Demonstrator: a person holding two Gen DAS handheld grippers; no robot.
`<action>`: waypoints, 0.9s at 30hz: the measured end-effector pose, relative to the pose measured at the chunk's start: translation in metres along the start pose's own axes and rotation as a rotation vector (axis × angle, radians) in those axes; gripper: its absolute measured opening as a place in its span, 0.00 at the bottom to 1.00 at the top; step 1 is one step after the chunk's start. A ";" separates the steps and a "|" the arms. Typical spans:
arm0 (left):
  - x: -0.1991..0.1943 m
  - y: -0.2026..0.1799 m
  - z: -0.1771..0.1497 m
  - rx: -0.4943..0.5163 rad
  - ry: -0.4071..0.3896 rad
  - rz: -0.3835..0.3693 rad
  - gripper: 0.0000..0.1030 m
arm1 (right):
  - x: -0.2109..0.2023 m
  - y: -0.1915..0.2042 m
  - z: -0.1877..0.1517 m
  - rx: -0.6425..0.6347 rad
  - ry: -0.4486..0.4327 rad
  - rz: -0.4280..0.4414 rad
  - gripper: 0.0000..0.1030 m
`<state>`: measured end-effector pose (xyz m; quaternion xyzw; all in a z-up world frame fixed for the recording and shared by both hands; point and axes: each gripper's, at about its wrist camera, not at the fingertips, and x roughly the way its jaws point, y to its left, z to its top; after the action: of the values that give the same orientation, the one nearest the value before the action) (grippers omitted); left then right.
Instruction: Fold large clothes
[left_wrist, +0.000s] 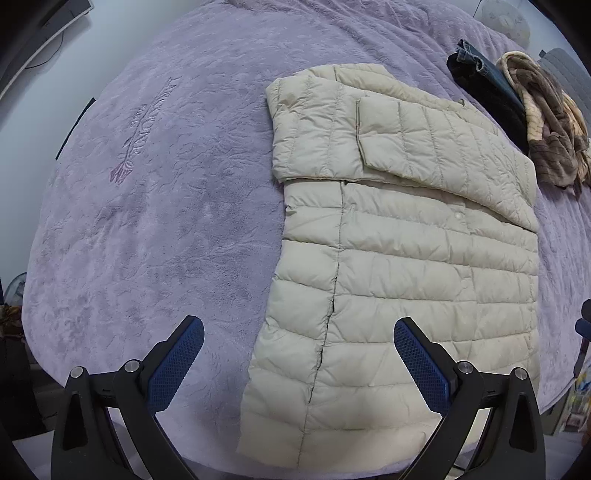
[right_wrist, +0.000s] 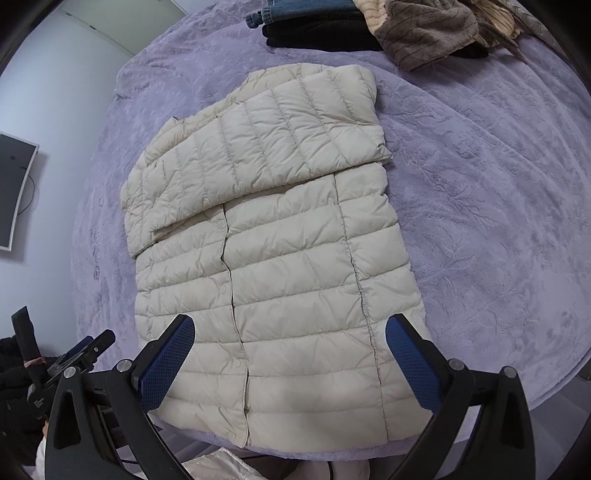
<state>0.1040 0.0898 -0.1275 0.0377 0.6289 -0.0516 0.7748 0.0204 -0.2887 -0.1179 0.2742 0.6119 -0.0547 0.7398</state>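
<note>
Lying flat on a lavender plush blanket (left_wrist: 155, 221), a beige quilted down jacket (left_wrist: 399, 280) has both sleeves folded across its chest, the upper sleeve (left_wrist: 413, 144) crossing over the other. In the left wrist view the jacket fills the right half of the frame, its hem reaching the near edge of the bed; a vertical seam (left_wrist: 334, 295) runs down the body, and a snap button (left_wrist: 458, 215) shows just below the folded sleeve. An embroidered motif (left_wrist: 142, 133) marks the bare blanket well to the jacket's left.

The left gripper (left_wrist: 298, 360) hovers above the jacket's lower left edge with its blue-padded fingers (left_wrist: 177, 363) spread wide and nothing between them. The right gripper (right_wrist: 290, 360) hangs over the hem area of the same jacket (right_wrist: 280, 258), its fingers (right_wrist: 413, 363) likewise parted and holding nothing; whether either one touches the fabric cannot be told.

At the far side of the bed, apart from the jacket, sits a pile of other clothes: folded denim jeans (right_wrist: 306, 9), a black garment (right_wrist: 317, 33) and a brown striped fleece piece (right_wrist: 428, 29). A monitor (right_wrist: 14, 192) hangs on the pale wall in the right wrist view.
</note>
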 end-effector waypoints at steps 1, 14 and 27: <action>0.003 0.001 -0.002 0.004 0.013 -0.011 1.00 | 0.002 -0.003 -0.001 0.008 0.014 0.001 1.00; 0.033 0.020 -0.028 0.002 0.121 -0.038 1.00 | 0.027 -0.047 -0.023 0.147 0.114 0.005 1.00; 0.069 0.056 -0.066 -0.048 0.276 -0.224 1.00 | 0.047 -0.120 -0.061 0.327 0.186 0.022 1.00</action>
<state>0.0610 0.1508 -0.2090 -0.0446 0.7305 -0.1169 0.6714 -0.0717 -0.3487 -0.2085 0.4013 0.6575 -0.1195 0.6263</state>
